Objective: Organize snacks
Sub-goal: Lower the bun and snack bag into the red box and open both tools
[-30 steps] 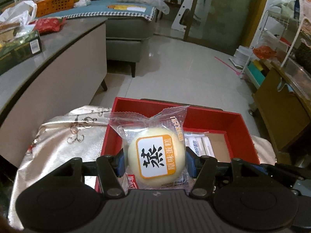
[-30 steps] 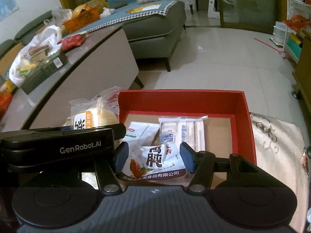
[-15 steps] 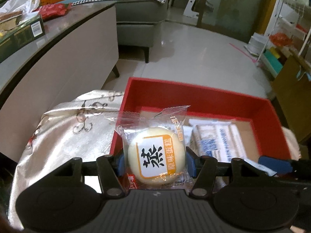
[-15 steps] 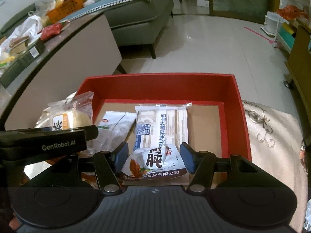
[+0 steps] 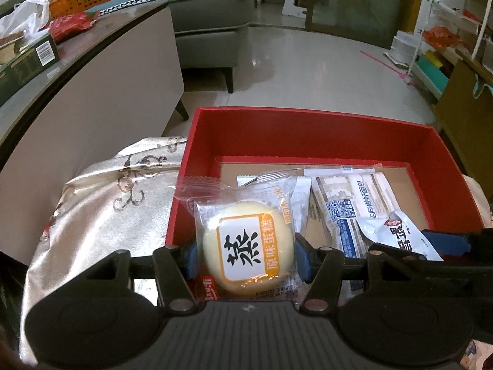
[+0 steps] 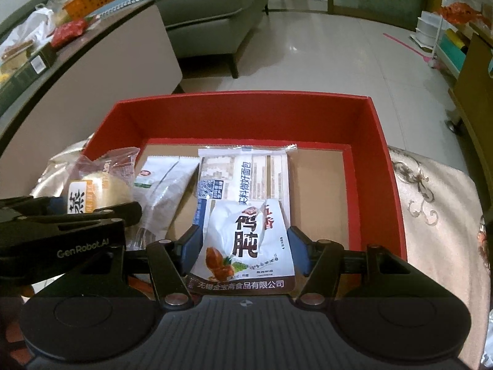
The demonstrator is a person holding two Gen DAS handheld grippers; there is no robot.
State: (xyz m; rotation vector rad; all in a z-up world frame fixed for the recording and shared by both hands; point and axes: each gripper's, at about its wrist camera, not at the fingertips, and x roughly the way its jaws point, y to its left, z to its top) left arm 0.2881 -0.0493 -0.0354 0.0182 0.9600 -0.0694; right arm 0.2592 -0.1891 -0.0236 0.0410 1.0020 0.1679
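My left gripper (image 5: 246,259) is shut on a clear-wrapped round steamed cake (image 5: 246,246) with an orange label, just above the near left corner of the red box (image 5: 308,117). My right gripper (image 6: 245,246) holds a white duck-gizzard packet (image 6: 246,240) between its blue pads, low over the red box (image 6: 246,98). Its jaws are opening, but the pads still touch the packet's edges. A long bread pack (image 6: 246,172) and a silver-white packet (image 6: 166,182) lie on the cardboard floor. The left gripper (image 6: 77,215) and its cake (image 6: 98,191) show at the left of the right wrist view.
The box sits on a silvery embroidered cloth (image 5: 107,200) that shows on both sides (image 6: 431,200). A long counter (image 5: 92,71) with bags and an orange basket runs along the left. A grey sofa (image 5: 209,30) stands behind it, and shelves (image 5: 446,46) at the right.
Both grippers have sunk toward the red box with their packets, so the box fills more of each view. The right pads stand slightly wider apart.
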